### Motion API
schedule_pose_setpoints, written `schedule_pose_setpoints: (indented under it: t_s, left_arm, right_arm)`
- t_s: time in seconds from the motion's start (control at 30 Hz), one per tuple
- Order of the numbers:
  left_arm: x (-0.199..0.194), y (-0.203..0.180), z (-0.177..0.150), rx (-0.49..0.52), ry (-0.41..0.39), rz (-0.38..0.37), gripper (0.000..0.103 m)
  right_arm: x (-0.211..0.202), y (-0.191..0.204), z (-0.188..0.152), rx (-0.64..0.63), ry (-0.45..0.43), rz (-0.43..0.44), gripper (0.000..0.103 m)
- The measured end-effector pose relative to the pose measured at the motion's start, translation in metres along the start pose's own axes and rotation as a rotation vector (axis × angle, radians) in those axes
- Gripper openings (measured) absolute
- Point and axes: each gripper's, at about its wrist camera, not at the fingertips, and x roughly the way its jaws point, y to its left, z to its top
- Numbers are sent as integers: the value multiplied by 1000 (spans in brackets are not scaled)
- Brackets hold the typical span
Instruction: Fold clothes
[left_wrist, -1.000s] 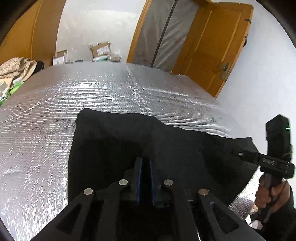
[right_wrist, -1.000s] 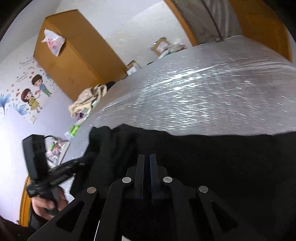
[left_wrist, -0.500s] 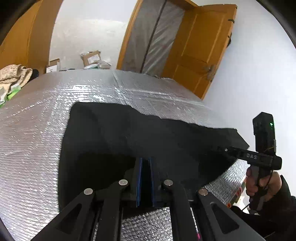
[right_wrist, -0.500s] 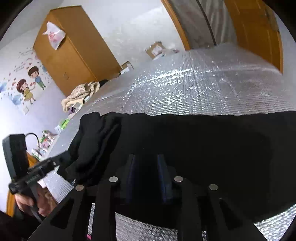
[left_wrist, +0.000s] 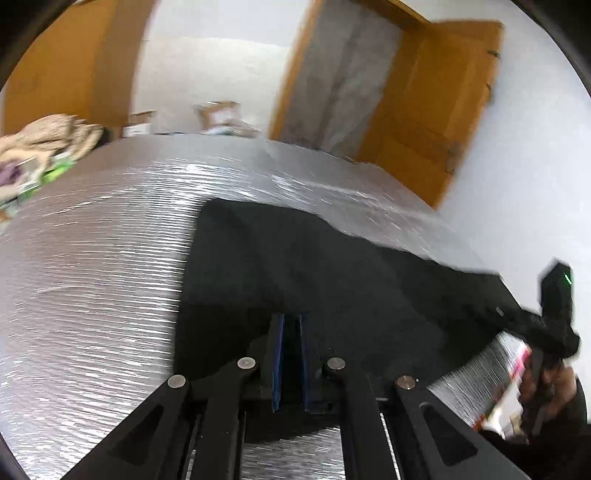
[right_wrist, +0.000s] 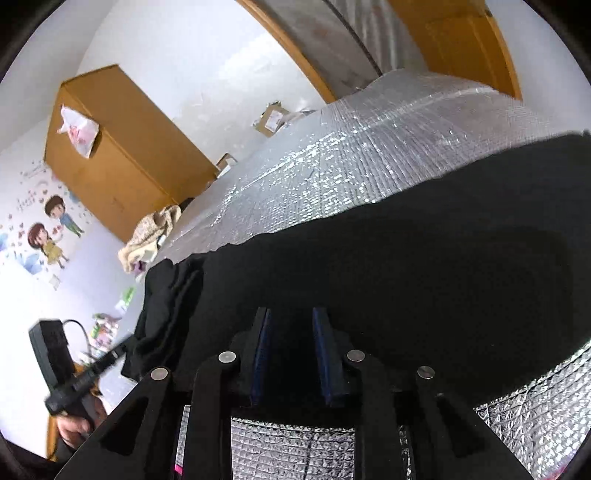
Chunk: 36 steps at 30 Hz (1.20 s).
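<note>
A black garment lies spread on the silver foil-covered table. My left gripper is shut on the garment's near edge, with dark cloth in the thin slit between its blue pads. In the right wrist view the garment bunches up at its left end, where the left gripper holds it. My right gripper stands open over the garment's near edge, pads well apart and off the cloth. The left wrist view shows that gripper at the garment's right corner, with a hand below it.
Foil table stretches beyond the garment. A beige cloth pile sits off its far left corner. A wooden wardrobe stands left, cardboard boxes at the back, an orange door at the right.
My right gripper's jaws have opened and let go of the garment. The garment has been drawn toward the near edge and lies flatter. Both grippers have shifted sideways.
</note>
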Motion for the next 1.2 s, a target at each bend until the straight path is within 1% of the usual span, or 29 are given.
schedule_pose_setpoints:
  t_s: [0.07, 0.1, 0.13, 0.2, 0.23, 0.33, 0.37, 0.4, 0.5, 0.63, 0.77, 0.93, 1.03, 1.13, 1.2]
  left_arm:
    - [-2, 20, 2, -55, -4, 67, 7]
    - [-2, 30, 2, -86, -1, 88, 7]
    - [-4, 38, 1, -111, 2, 100, 7]
    - [-5, 50, -2, -148, 6, 111, 12]
    - [-5, 55, -5, -168, 13, 102, 13]
    - [-2, 61, -8, -210, 38, 34, 18]
    - [0, 61, -9, -215, 47, 20, 22]
    - [-1, 62, -11, -215, 50, 18, 25]
    - [2, 61, -12, -206, 53, 10, 27]
    - [3, 58, -13, -186, 53, 14, 28]
    - [0, 56, -15, -182, 52, 33, 28]
    - [-2, 60, -16, -213, 41, 44, 28]
    - [-2, 54, -17, -188, 36, 63, 28]
    - [-3, 48, -16, -138, 40, 100, 28]
    - [4, 44, -12, -118, 53, 116, 27]
  right_arm:
    - [2, 9, 1, -21, 3, 12, 27]
    - [4, 13, 2, -27, 6, 28, 27]
    - [7, 18, 4, -33, 10, 43, 27]
    - [15, 28, 6, -49, 22, 68, 27]
    - [17, 33, 7, -58, 29, 82, 27]
    - [26, 46, 8, -88, 49, 123, 27]
    - [30, 51, 8, -100, 59, 137, 27]
    - [34, 58, 8, -115, 69, 152, 27]
    - [39, 76, 6, -143, 88, 190, 27]
    - [43, 95, 4, -185, 107, 235, 27]
    - [55, 112, -1, -217, 147, 254, 28]
    - [69, 122, -7, -242, 193, 264, 28]
    - [77, 122, -12, -241, 225, 243, 28]
    - [82, 121, -14, -228, 235, 238, 28]
    - [81, 120, -16, -227, 236, 234, 29]
